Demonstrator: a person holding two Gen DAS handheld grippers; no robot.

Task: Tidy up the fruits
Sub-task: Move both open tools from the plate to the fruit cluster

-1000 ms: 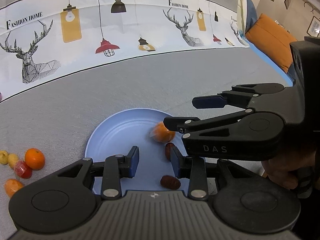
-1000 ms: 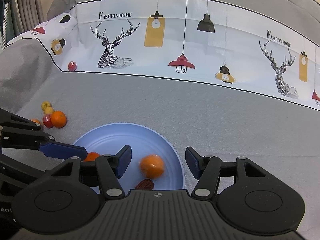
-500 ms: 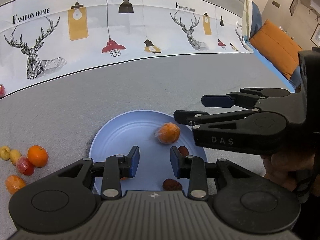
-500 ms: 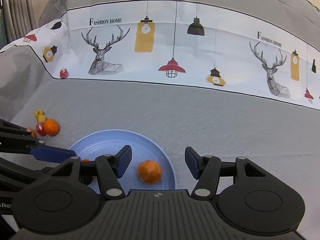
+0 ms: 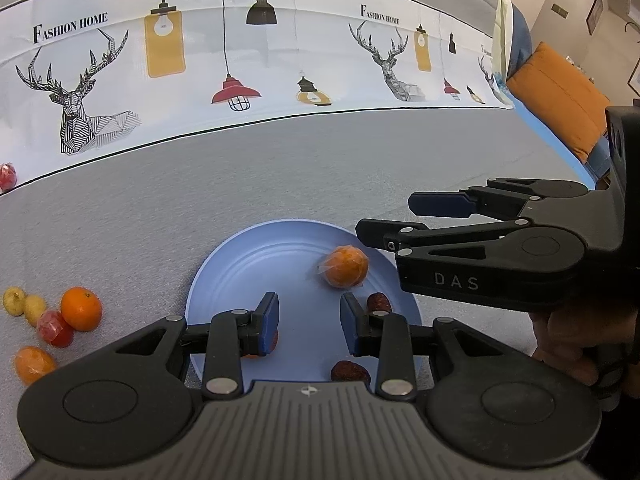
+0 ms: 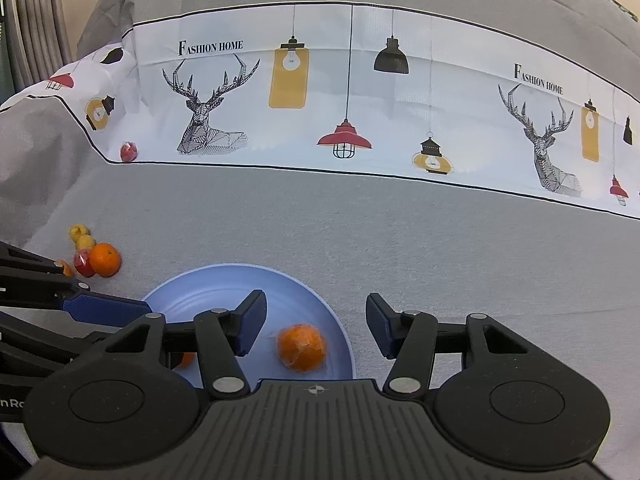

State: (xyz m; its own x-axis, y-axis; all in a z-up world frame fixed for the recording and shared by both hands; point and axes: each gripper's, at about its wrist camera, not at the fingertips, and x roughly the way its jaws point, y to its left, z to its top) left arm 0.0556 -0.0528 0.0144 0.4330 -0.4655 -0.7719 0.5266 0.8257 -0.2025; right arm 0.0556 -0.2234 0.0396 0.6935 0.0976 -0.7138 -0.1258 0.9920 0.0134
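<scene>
Your left gripper [image 5: 308,320] and right gripper [image 6: 316,326] both hang apart and empty over the blue plate [image 5: 256,256]; the right jaws have just been closing. A wrapped orange [image 5: 346,266] lies on this plate.

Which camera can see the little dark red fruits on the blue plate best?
The left wrist view: two dark red fruits show on the blue plate, one partly behind a finger. The right wrist view shows neither; its own body hides the plate's near part.
</scene>
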